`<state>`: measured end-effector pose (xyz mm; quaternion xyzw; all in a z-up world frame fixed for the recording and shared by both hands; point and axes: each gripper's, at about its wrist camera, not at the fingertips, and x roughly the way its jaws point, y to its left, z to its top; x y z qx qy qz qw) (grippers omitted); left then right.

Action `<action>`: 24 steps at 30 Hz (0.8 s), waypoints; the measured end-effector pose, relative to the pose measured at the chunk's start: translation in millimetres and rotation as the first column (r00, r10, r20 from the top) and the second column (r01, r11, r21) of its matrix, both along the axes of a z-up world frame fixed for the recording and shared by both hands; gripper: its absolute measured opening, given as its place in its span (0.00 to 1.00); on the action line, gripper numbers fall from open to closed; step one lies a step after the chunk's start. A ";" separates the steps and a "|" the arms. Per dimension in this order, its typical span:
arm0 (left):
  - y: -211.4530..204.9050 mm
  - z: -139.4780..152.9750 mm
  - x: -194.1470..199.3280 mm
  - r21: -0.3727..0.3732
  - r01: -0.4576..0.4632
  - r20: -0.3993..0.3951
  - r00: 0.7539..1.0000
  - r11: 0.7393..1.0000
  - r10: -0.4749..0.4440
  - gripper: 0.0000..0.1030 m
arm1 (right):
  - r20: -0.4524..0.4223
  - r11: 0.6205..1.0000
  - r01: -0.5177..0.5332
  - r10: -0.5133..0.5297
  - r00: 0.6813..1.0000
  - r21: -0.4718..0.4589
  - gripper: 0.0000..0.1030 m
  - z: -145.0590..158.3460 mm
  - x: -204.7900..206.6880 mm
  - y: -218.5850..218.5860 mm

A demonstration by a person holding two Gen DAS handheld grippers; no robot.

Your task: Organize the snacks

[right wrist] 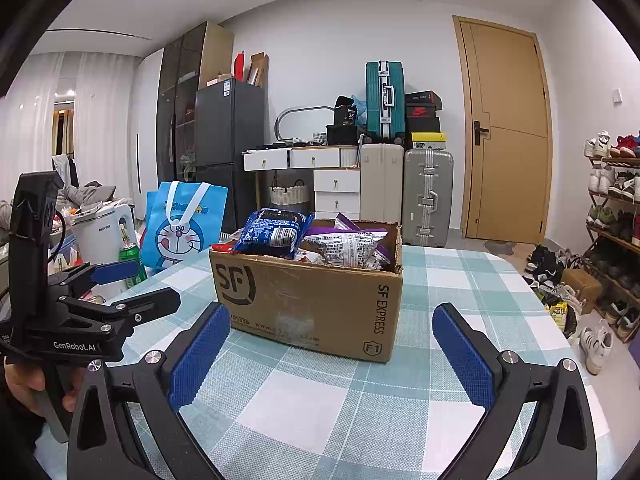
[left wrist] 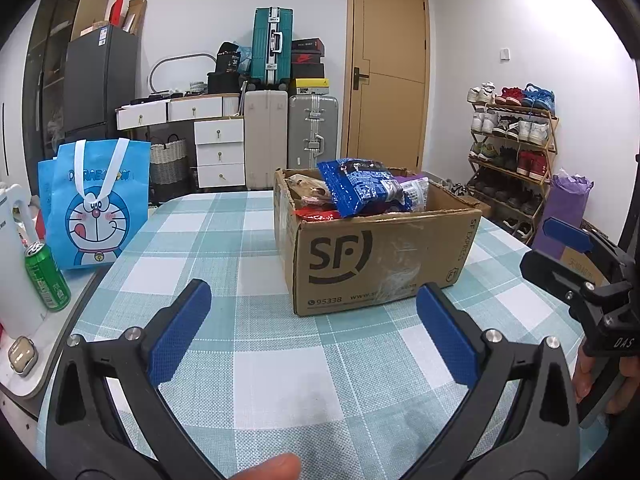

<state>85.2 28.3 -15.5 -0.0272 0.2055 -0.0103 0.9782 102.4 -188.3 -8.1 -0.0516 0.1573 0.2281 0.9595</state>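
The left tool (left wrist: 312, 336), black-framed with blue textured pads, hangs released and empty low in the left wrist view, its jaws spread wide over the teal-and-white checked worktop (left wrist: 280, 380). The right tool (right wrist: 332, 352) is likewise spread and empty at the bottom of its own view. Straight ahead of both, in mid-frame, stands the brown cardboard shipping box (left wrist: 376, 256), open-topped and heaped with snack packets: a blue foil bag (right wrist: 274, 234) rides highest toward the upper left of the pile, a purple-and-white bag (right wrist: 352, 246) lies to its right. The box presents a corner, turned slightly, its printed face toward the tools. Neither hand looks clearly nearer; the blue bag sits more on the left tool's side. Bare cloth lies between tools and box, and to its right up to the worktop's curved edge. At left frame a green drink can (left wrist: 47, 276) and blue cartoon tote bag (left wrist: 96, 204) crowd the worktop's left side
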 end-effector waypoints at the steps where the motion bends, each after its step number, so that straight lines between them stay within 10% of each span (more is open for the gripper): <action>1: 0.1 -0.2 0.1 0.000 0.000 0.000 1.000 1.000 0.000 0.99 | 0.000 1.000 0.000 0.000 1.000 0.000 1.00 0.0 0.0 0.0; 24: -1.3 -0.8 -1.3 0.009 0.004 0.009 1.000 1.000 -0.004 0.99 | 0.001 1.000 -0.001 0.001 1.000 -0.002 1.00 0.0 -0.3 -0.1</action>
